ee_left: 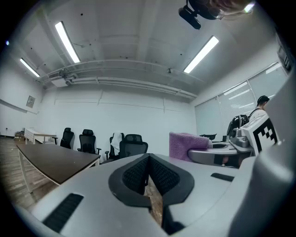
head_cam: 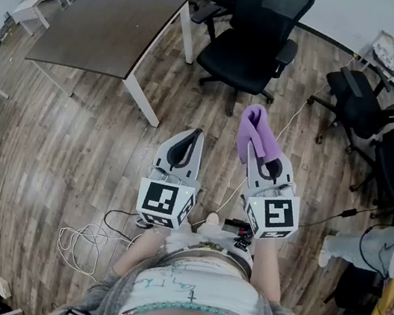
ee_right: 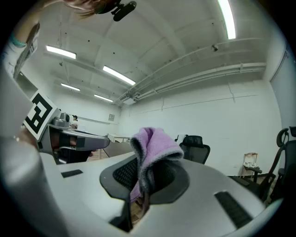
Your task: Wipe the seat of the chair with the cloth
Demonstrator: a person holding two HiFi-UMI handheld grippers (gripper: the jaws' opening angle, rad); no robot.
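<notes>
A folded purple cloth (head_cam: 254,131) sticks out of my right gripper (head_cam: 263,159), whose jaws are shut on it; the right gripper view shows the cloth (ee_right: 150,149) pinched between the pads. My left gripper (head_cam: 185,143) is shut with nothing in it, its pads (ee_left: 147,175) closed together. Both grippers hang over the wooden floor, level with each other. A black office chair (head_cam: 245,65) stands ahead of them, its seat (head_cam: 234,69) facing me and about a chair's length beyond the cloth. That chair also shows small in the left gripper view (ee_left: 133,147).
A brown table (head_cam: 111,25) with white legs stands at the upper left. More black chairs (head_cam: 358,98) crowd the right side and the back wall. White cables (head_cam: 84,242) lie on the floor near my feet. A person's leg (head_cam: 366,247) is at the right edge.
</notes>
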